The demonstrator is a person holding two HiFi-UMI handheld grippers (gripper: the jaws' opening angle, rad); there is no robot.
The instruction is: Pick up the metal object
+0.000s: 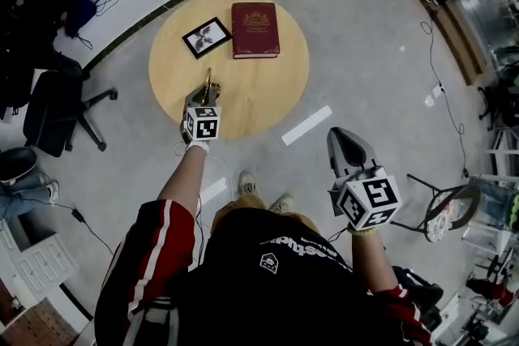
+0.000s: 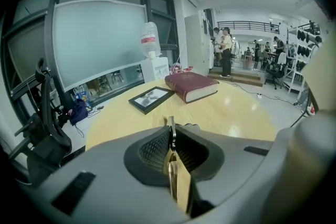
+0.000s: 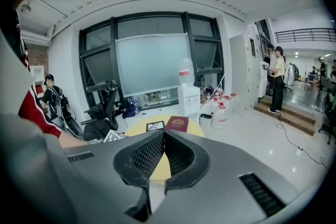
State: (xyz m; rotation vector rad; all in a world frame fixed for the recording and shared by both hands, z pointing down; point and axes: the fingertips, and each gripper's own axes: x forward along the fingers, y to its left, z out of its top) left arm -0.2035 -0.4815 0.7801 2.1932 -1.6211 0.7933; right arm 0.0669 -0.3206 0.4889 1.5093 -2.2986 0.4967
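Brass-toned metal object (image 2: 178,182) sits clamped in the left claw (image 2: 172,134), angled down over the wooden surface (image 1: 268,93). Right claw (image 3: 164,136) is closed, empty, clear of it.

table (image 1: 276,97): round, pale wood, ahead of me | on it: dark red book (image 1: 255,29) lying flat, far side; black-framed picture (image 1: 206,37) just left of it | floor: white strip (image 1: 306,125) off the table's right edge | my left: black office chair (image 1: 53,113)

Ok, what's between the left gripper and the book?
Only bare table, as the head view shows. The frame lies left of that stretch; the left gripper is shut on the metal object.
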